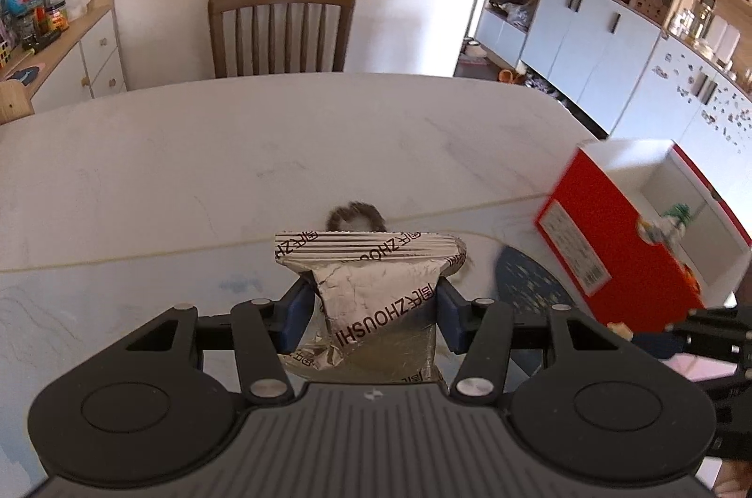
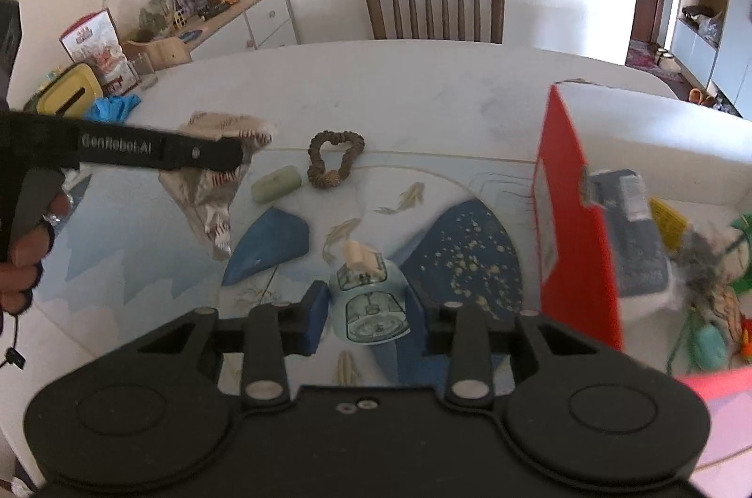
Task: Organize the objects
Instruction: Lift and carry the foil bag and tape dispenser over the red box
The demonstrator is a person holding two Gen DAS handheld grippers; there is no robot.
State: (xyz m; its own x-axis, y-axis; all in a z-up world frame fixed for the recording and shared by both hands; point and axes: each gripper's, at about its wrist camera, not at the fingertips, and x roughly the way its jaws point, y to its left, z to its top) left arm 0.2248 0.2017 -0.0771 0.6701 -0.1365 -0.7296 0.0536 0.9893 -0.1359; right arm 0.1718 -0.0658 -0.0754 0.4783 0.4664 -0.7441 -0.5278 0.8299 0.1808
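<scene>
My left gripper (image 1: 373,310) is shut on a silver foil snack packet (image 1: 376,291) printed ZHOUSHI and holds it above the table; the packet also shows in the right wrist view (image 2: 211,188), hanging from the left gripper's arm. My right gripper (image 2: 366,310) is shut on a small pale-blue clear plastic item (image 2: 369,300) above the printed mat. The red box (image 2: 578,225) with white inside stands open at the right and holds several items; it also shows in the left wrist view (image 1: 611,235). A brown bead bracelet (image 2: 331,157), a green soap bar (image 2: 276,184) and a blue wedge (image 2: 270,244) lie on the mat.
A wooden chair (image 2: 434,4) stands at the table's far side. A sideboard (image 2: 225,14) with clutter is at the back left. A yellow box (image 2: 70,94), a glass (image 2: 141,73) and a blue glove (image 2: 113,108) sit at the table's left edge.
</scene>
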